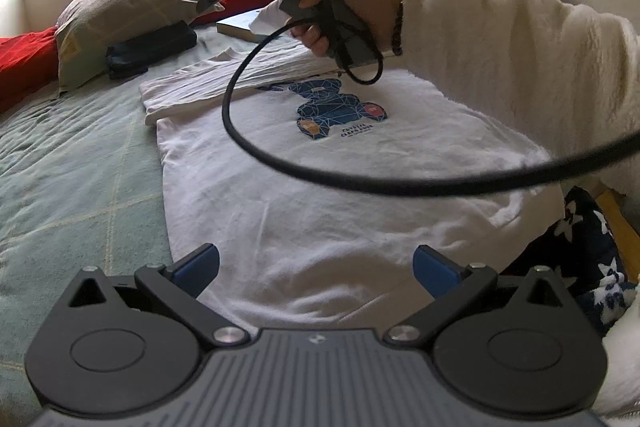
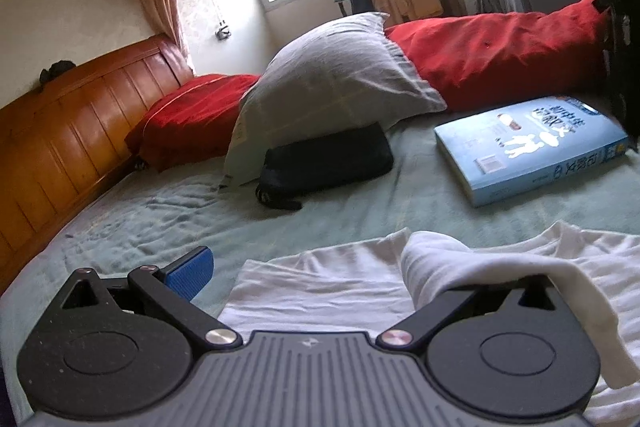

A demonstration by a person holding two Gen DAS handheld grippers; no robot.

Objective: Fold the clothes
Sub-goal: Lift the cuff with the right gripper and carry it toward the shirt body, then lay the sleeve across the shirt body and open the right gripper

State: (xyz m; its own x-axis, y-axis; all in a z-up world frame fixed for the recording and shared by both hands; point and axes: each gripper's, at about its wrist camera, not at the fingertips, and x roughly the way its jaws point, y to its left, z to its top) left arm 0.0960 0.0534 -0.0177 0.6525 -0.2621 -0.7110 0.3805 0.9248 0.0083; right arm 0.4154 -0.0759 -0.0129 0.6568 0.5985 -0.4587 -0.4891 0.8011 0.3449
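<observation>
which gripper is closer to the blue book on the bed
Right. The right gripper hovers over the white t-shirt near its collar, just short of the blue book. The left gripper is open over the shirt's hem, the far end from the book.

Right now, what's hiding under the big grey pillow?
A dark folded bundle pokes out from under the grey pillow, lying on the green bedcover. Its back part is covered, so I can't see that.

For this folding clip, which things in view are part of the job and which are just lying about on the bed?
Part of the job:
white T-shirt, one sleeve already folded in
left gripper, open
right gripper, open, shirt fabric draped over one finger

Just lying about:
blue book
grey pillow
dark pouch beside the pillow
red bedding
</observation>
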